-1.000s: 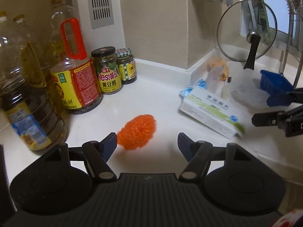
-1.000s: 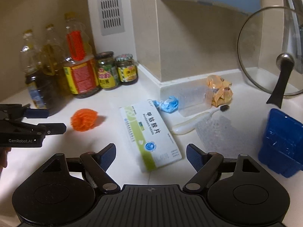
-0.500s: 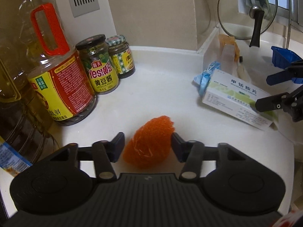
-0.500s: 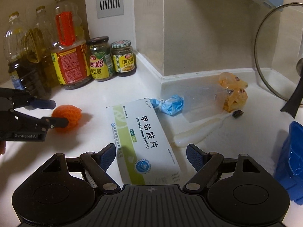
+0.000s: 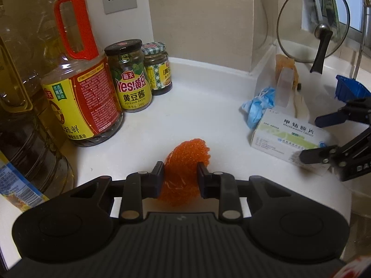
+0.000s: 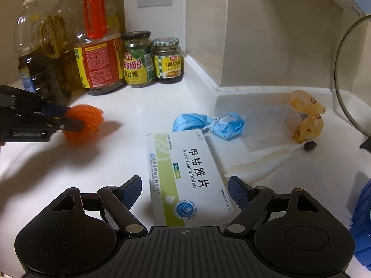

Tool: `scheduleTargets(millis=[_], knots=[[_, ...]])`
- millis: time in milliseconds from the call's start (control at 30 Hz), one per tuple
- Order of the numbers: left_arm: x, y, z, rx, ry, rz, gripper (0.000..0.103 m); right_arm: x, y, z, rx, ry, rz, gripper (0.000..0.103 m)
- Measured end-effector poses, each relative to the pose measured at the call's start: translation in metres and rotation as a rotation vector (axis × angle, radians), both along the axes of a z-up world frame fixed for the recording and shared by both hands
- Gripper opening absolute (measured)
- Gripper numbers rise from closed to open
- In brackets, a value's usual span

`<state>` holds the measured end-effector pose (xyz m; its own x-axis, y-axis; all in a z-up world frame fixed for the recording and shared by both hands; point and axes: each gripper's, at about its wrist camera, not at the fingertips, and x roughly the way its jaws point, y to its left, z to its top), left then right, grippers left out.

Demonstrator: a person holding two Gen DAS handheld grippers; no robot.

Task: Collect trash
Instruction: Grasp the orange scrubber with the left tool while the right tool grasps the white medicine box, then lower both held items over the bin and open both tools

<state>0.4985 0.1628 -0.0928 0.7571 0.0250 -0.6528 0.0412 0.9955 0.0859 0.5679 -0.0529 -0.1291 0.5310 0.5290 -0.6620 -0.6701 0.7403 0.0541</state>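
My left gripper (image 5: 180, 176) is shut on an orange mesh scrubber (image 5: 185, 159) on the white counter (image 5: 197, 120); the scrubber (image 6: 84, 121) and the left gripper (image 6: 69, 118) also show in the right wrist view. My right gripper (image 6: 184, 192) is open, its fingers on either side of the near end of a white and green tablet box (image 6: 185, 176). The box (image 5: 289, 136) and the right gripper (image 5: 315, 139) also show in the left wrist view. A crumpled blue mask (image 6: 208, 124), a clear plastic cup (image 6: 266, 127), an orange wrapper (image 6: 306, 113) and a white toothbrush (image 6: 266, 159) lie behind the box.
Oil bottles (image 5: 76, 88) and two sauce jars (image 5: 132, 76) stand at the back left by the wall. A glass pot lid (image 5: 315, 37) leans at the back right. A blue plastic container (image 6: 364, 222) sits at the right edge.
My left gripper has closed on the orange scrubber. My right gripper has moved forward so the tablet box lies between its open fingers.
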Motion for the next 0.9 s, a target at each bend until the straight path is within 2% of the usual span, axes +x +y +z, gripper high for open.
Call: scheduleTargets(millis=[200,433,500,600,900], knots=[[-0.01,-0.004,0.006,-0.037,-0.003,0.01,0.027,0.003,0.001,-0.008,-0.023,0.025,0.012,0.081],[-0.023,-0.012,0.009,-0.056,0.001,0.024,0.027,0.004,-0.002,-0.01,-0.001,0.045,-0.003,0.081],[-0.027,-0.014,0.009,-0.064,0.003,0.031,0.027,0.003,-0.004,-0.009,0.009,0.043,-0.014,0.075],[-0.035,-0.018,0.01,-0.074,0.007,0.04,0.027,-0.004,-0.007,-0.005,0.011,0.032,-0.01,0.072],[-0.065,-0.04,0.019,-0.125,0.008,0.06,0.027,-0.041,-0.023,0.018,0.057,-0.004,-0.006,0.07]])
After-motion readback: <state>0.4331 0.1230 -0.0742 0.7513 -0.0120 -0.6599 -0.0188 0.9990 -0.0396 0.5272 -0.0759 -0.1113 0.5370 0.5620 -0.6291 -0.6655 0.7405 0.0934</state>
